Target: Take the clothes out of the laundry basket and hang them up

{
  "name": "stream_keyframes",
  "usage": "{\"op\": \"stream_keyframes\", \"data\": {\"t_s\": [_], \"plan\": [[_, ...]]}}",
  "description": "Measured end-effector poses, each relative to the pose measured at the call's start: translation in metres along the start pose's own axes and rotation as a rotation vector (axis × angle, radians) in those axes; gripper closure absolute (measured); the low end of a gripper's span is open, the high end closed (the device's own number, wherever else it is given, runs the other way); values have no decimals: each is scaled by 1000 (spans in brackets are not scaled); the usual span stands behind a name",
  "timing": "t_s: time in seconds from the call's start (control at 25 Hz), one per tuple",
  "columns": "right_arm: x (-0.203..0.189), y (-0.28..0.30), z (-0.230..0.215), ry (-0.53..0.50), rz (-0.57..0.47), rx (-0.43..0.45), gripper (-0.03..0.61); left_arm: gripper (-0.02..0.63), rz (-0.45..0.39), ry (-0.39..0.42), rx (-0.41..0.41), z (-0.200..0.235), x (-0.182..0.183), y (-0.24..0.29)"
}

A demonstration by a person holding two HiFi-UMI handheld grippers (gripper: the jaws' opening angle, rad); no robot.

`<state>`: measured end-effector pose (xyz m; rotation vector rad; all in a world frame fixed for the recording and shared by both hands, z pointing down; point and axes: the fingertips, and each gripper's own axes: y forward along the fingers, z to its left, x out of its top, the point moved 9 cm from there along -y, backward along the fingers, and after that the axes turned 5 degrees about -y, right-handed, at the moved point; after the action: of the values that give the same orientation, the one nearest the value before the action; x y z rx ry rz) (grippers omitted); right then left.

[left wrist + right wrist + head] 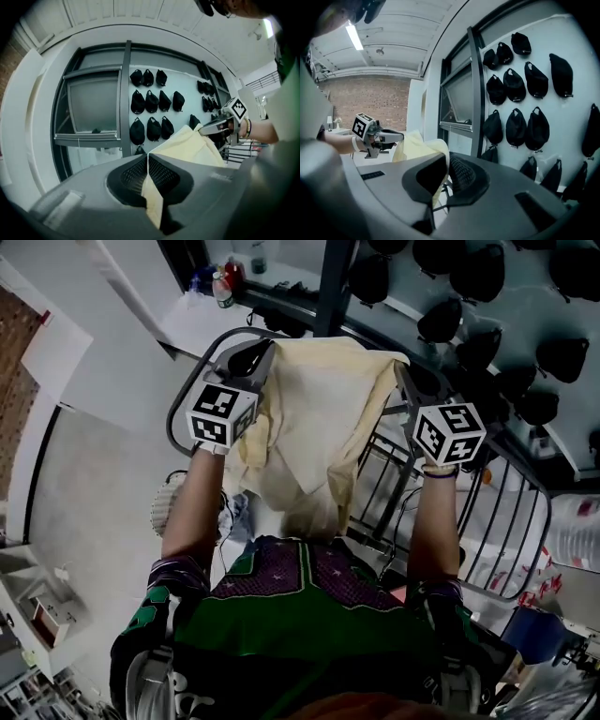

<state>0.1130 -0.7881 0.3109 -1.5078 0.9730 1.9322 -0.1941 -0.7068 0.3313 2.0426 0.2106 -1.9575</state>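
One pale yellow garment point(319, 418) is already out of the basket and is hanging spread above the near end of the metal drying rack point(511, 531). The left gripper point(255, 360) and the right gripper point(405, 381) are each pinching an upper edge tightly, so I judge that laying it on a bar is yet to be done. A pale floor point(94, 493) is lying on the left, and black caps point(473, 277) are hanging on the white wall behind; I cannot make out the basket.

Right gripper point(444, 169) clamps pale yellow garment point(421, 145).
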Motion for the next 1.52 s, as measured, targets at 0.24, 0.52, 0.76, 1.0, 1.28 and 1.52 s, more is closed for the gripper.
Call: {"op": "stream_keyframes", "data": {"t_s": [0.24, 0.52, 0.76, 1.0, 1.28, 1.52], "plan": [[-49, 9, -17, 76, 103, -33, 571, 591, 94, -32, -44, -7, -44, 38], [-91, 21, -27, 122, 241, -23, 440, 497, 222, -92, -49, -7, -76, 70], [-111, 13, -22, 116, 311, -20, 419, 436, 247, -99, -37, -5, -92, 62], [-110, -7, -18, 114, 323, -43, 419, 436, 220, -112, -35, -11, -94, 41], [-97, -35, 11, 106, 277, -67, 419, 436, 170, -109, -24, -21, -81, 0], [-82, -64, 44, 102, 237, -94, 419, 436, 125, -105, -12, -27, -69, -51]]}}
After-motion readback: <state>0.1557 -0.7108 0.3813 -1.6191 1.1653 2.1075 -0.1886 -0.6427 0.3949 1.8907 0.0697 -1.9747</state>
